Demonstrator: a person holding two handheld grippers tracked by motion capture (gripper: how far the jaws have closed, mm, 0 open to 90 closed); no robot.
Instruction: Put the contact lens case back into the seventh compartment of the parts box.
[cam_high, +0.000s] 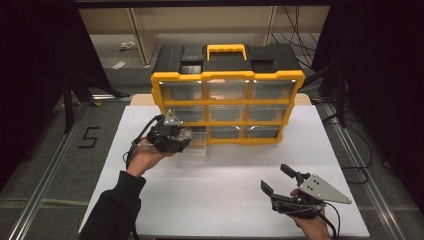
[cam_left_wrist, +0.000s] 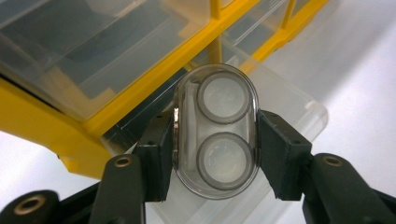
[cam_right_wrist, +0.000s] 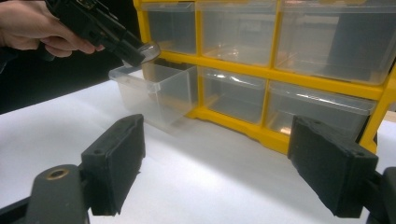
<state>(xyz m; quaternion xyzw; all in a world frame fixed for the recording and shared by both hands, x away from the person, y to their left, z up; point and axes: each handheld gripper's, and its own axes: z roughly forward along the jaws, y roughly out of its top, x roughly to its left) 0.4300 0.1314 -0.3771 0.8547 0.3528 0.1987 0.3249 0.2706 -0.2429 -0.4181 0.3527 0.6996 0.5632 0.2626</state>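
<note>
A yellow and black organiser with clear drawers stands at the back of the white table. Its bottom left drawer is pulled out, and it looks bare inside in the right gripper view. My left gripper hovers just over that drawer. It is shut on a clear oval case with two round rings inside, and its pads press the case's sides. From the right gripper view, the case hangs above the drawer's rim. My right gripper rests near the table's front right, open with nothing between its jaws.
The other drawers of the organiser are pushed in. The white table top spreads between the two hands. Metal rails run along both sides of the table, and cables lie at the right.
</note>
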